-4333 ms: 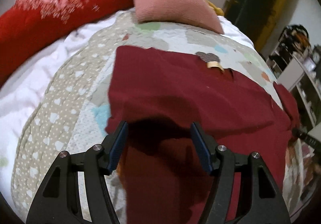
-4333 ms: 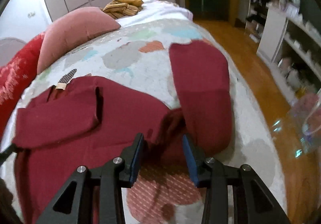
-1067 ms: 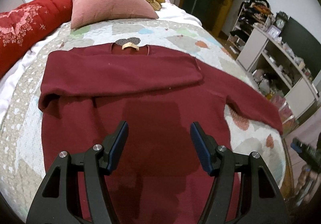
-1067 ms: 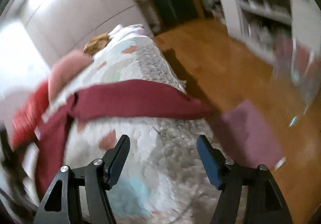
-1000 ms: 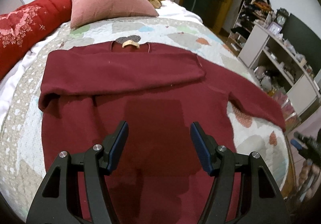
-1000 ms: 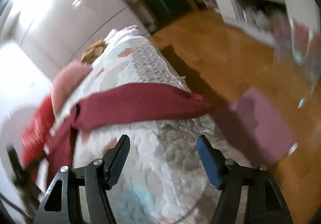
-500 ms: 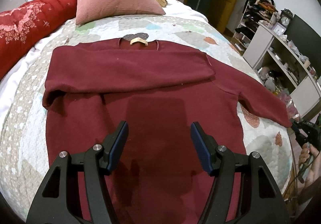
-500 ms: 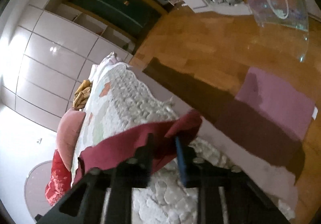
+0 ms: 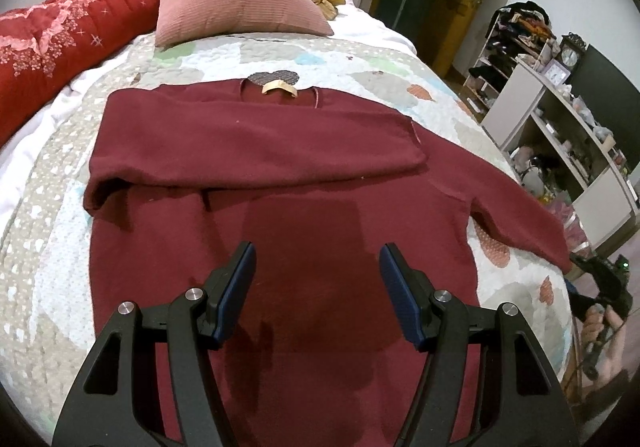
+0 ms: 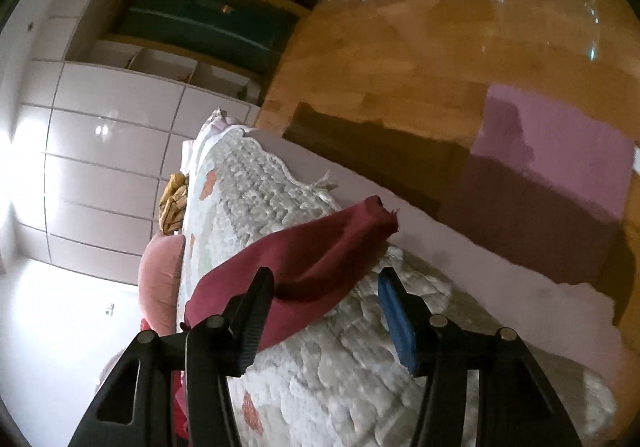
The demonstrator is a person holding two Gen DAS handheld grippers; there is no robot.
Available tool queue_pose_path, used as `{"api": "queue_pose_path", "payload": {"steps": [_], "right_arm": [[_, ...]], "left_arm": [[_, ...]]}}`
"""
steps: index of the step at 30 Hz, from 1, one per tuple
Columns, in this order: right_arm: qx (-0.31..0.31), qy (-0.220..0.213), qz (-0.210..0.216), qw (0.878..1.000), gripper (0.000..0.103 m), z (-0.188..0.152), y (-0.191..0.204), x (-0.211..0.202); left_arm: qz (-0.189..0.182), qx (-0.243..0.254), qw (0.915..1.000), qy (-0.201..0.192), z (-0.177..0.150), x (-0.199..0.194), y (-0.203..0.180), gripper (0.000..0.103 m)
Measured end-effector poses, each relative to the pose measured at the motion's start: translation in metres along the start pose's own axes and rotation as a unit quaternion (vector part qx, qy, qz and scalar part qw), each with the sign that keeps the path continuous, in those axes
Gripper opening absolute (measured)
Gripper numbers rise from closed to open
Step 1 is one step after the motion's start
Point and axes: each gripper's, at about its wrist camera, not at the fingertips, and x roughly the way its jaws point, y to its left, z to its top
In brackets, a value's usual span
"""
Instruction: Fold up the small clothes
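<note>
A dark red sweater [image 9: 280, 183] lies flat across the middle of the left wrist view, on a patchwork quilt [image 9: 52, 239] covering the bed. One sleeve is folded across its chest, from the left edge toward the right. The other sleeve [image 9: 520, 223] stretches to the right edge of the frame, its cuff at the quilt's border. A pink pillow [image 9: 236, 7] sits at the top centre, and a red bolster [image 9: 60, 35] at the upper left.

The left gripper [image 9: 316, 287] hovers above the sweater's lower body at the bottom centre, jaws wide apart and holding nothing.

In the rolled right wrist view, the same sleeve [image 10: 312, 267] runs from lower left to centre, cuff near the bed's edge. The right gripper [image 10: 324, 311] has its jaws opening; the sleeve lies between and just beyond them, against the left finger [image 10: 252, 323], with the blue pad [image 10: 396, 319] clear of it. A hand [image 9: 604, 335] shows at the lower right of the left view.
</note>
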Motion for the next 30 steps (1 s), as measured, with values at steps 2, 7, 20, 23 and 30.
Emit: {"api": "queue_pose_path", "payload": {"steps": [2, 7, 20, 23, 30], "right_arm": [[-0.004, 0.006, 0.002, 1.0, 0.037, 0.002, 0.002, 0.01], [-0.074, -0.061, -0.003, 0.995, 0.008, 0.015, 0.059, 0.004], [-0.339, 0.008, 0.145, 0.93, 0.007, -0.097, 0.339, 0.107], [-0.405, 0.072, 0.152, 0.899, 0.007, -0.161, 0.369, 0.155], [-0.477, 0.209, 0.109, 0.847, 0.007, -0.287, 0.355, 0.26]], "left_arm": [[-0.003, 0.001, 1.0, 0.002, 0.002, 0.003, -0.002, 0.064], [0.004, -0.009, 0.9999, -0.005, 0.023, 0.011, 0.009, 0.064], [-0.039, -0.118, 0.9922, -0.011, 0.064, 0.016, 0.096, 0.064], [-0.051, -0.145, 0.988, -0.014, 0.066, 0.016, 0.116, 0.064], [-0.054, -0.15, 0.987, -0.019, 0.064, 0.018, 0.139, 0.064]]}}
